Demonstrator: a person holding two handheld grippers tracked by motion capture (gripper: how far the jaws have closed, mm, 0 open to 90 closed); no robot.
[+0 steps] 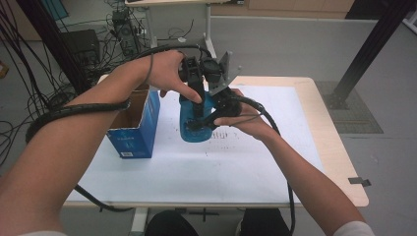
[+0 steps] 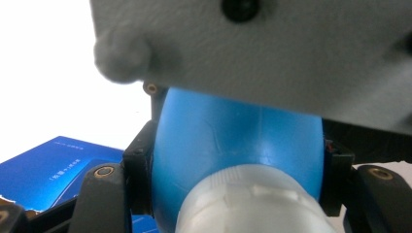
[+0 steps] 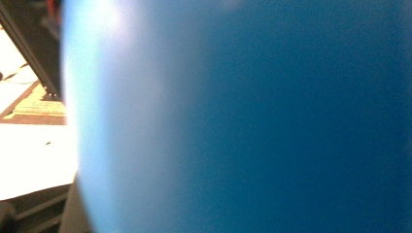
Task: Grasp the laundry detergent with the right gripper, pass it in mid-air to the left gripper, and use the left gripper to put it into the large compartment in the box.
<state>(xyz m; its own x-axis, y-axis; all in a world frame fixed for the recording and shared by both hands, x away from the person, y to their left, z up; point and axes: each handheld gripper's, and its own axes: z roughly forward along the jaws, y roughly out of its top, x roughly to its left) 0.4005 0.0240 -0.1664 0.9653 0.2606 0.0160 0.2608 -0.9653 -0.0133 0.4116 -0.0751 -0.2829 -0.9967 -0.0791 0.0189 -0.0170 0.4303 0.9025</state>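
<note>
A blue bottle (image 1: pixel 193 123) with a pale cap (image 2: pixel 248 201) stands upright over the middle of the table. My left gripper (image 1: pixel 196 93) comes down on it from above. In the left gripper view its black jaws press both sides of the bottle's (image 2: pixel 233 141) shoulder, just past the cap. My right gripper (image 1: pixel 205 122) reaches in from the right, its black jaws wrapped across the bottle's lower body. Its grey plate (image 2: pixel 272 48) hangs just in front of the left camera. The bottle's blue wall (image 3: pixel 243 116) sits right against the right camera, hiding the jaws there.
An open blue carton (image 1: pixel 140 130) stands just left of the bottle, also seen low at the left (image 2: pixel 53 170). The white table top (image 1: pixel 196 172) has a wooden edge on the right. Cables and black frame posts surround the table on the floor.
</note>
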